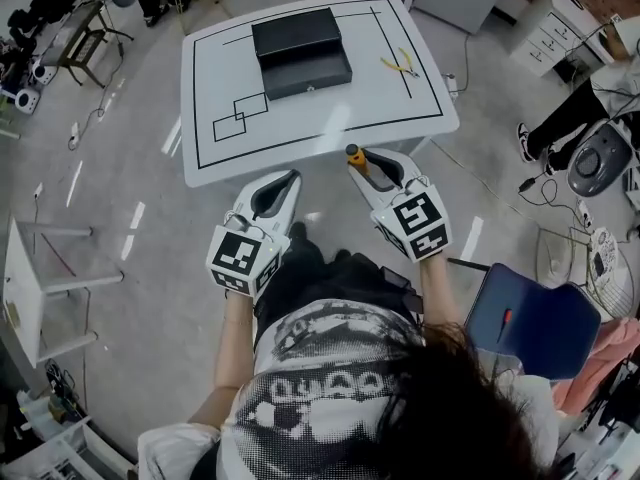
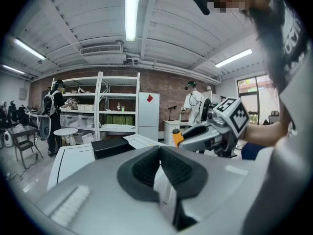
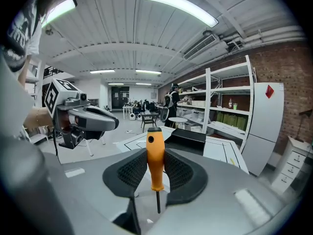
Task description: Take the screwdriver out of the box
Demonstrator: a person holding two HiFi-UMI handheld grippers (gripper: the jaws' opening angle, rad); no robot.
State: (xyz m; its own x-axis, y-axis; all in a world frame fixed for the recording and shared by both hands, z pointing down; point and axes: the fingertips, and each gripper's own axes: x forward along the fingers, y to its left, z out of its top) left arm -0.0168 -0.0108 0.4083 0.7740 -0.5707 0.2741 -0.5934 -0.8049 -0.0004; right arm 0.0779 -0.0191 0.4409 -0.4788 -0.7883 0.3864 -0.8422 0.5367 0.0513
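Note:
The black box lies open on the white table, far ahead of both grippers. My right gripper is shut on the orange-handled screwdriver, which stands upright between the pads with its handle end up and its thin shaft pointing down. It hangs just off the table's near edge. My left gripper is beside it, off the near edge too. Its pads meet at the tip with nothing between them. The left gripper view shows the box and the orange handle.
Yellow pliers lie on the table right of the box. A blue chair stands at my right, a white stand at my left. A person's legs and cables are on the floor at the far right.

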